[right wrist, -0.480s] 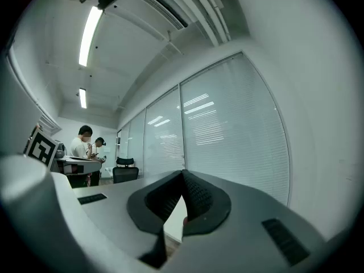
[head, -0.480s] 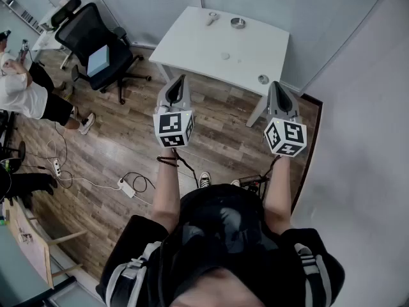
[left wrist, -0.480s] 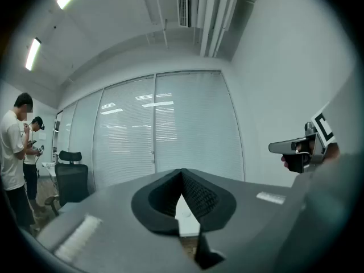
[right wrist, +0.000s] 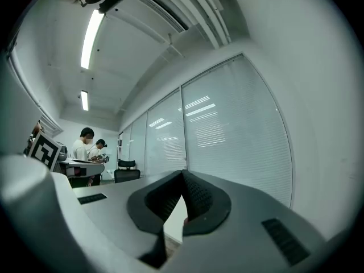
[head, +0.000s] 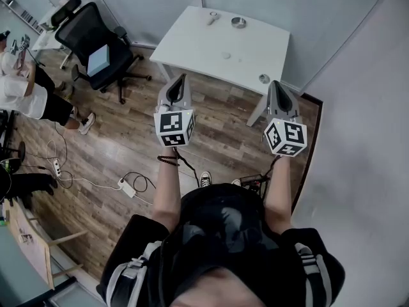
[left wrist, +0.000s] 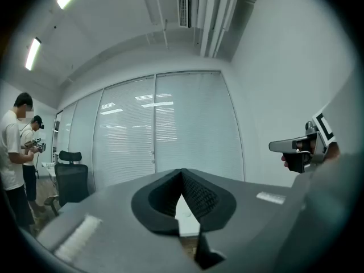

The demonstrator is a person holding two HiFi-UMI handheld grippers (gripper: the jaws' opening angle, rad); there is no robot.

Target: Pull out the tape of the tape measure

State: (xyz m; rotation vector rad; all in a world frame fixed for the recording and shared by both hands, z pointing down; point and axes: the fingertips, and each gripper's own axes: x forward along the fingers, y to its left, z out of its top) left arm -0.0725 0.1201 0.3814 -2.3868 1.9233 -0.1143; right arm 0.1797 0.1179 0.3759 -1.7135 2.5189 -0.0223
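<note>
- A black office chair [head: 96, 43] stands well to the left of the white table [head: 192, 43], on the wood floor.
- The left gripper [head: 180, 82] is held in the air in front of the table's near-left edge, jaws pressed together with nothing between them.
- Small objects dot the table top: a round metal one [head: 238, 23] toward its far edge and another round one [head: 263, 78] at its near-right corner. Which of them is the tape measure cannot be told.
- The right gripper [head: 276, 87] hovers just off the table's near-right corner, jaws likewise closed and empty.
</note>
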